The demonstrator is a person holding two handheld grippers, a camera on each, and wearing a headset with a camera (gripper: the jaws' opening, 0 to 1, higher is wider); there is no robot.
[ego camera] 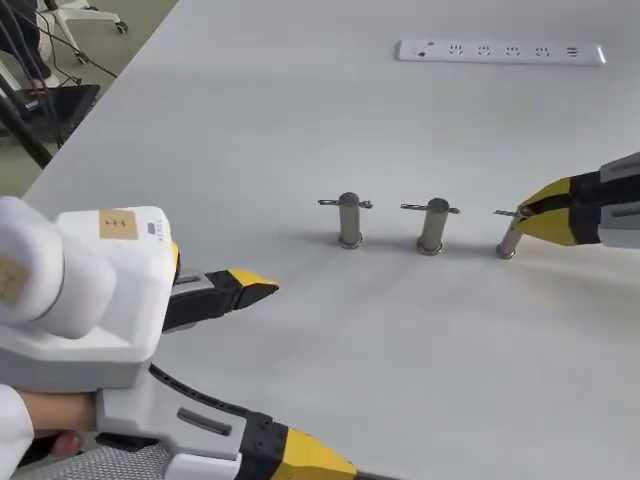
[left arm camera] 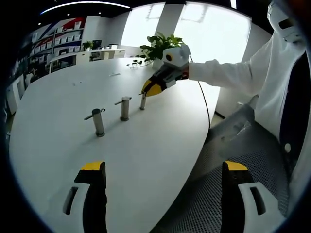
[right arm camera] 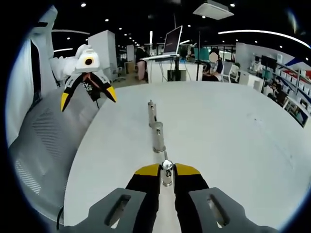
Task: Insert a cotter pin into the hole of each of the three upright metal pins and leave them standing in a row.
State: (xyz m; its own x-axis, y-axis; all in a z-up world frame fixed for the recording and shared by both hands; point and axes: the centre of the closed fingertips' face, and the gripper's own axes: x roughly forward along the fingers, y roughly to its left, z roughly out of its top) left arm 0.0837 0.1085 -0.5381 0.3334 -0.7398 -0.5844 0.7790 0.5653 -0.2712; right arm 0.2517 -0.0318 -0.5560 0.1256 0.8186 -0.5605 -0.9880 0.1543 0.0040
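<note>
perhaps cotter pin [ego camera: 503, 212] behind right gripper [ego camera: 521, 214]

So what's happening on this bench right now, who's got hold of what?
A person works two handheld grippers at a white table. The right gripper is closed around the top of the third metal pin, which leans slightly, a cotter pin poking out at its hole. The other two metal pins stand upright with cotter pins through them. The left gripper hangs open off to the side, holding nothing.
</note>
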